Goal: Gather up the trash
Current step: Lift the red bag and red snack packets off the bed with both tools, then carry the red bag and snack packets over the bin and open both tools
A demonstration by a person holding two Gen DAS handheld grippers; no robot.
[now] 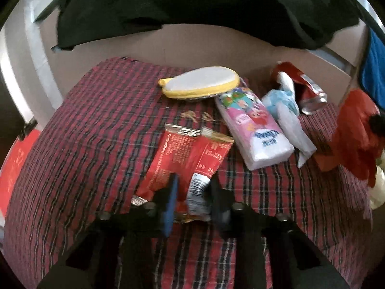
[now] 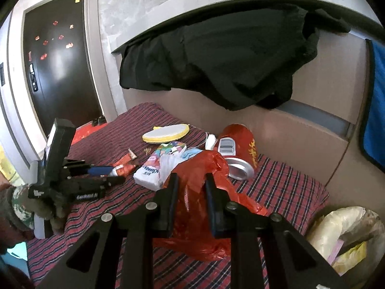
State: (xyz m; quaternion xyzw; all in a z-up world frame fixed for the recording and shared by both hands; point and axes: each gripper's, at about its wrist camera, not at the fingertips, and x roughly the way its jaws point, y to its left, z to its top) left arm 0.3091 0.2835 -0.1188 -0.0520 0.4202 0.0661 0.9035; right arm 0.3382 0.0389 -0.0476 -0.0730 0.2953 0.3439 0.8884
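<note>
A red snack wrapper (image 1: 182,154) with a white end lies on the red plaid cover (image 1: 84,144). My left gripper (image 1: 193,183) is shut on its near end, blue pad against one side. In the right wrist view the same left gripper (image 2: 115,174) pinches the wrapper (image 2: 124,166), held by a gloved hand (image 2: 24,204). My right gripper (image 2: 191,180) is shut on a red plastic bag (image 2: 199,216), which hangs crumpled over the cover. The bag (image 1: 356,134) also shows at the right edge of the left wrist view.
On the cover lie a pink and white tissue pack (image 1: 255,125), a yellow-rimmed white pad (image 1: 202,84), a crumpled white and blue wrapper (image 1: 286,113) and a dented red can (image 2: 240,149). Black cloth (image 2: 216,60) drapes the headboard. A cream bag (image 2: 346,231) sits at right.
</note>
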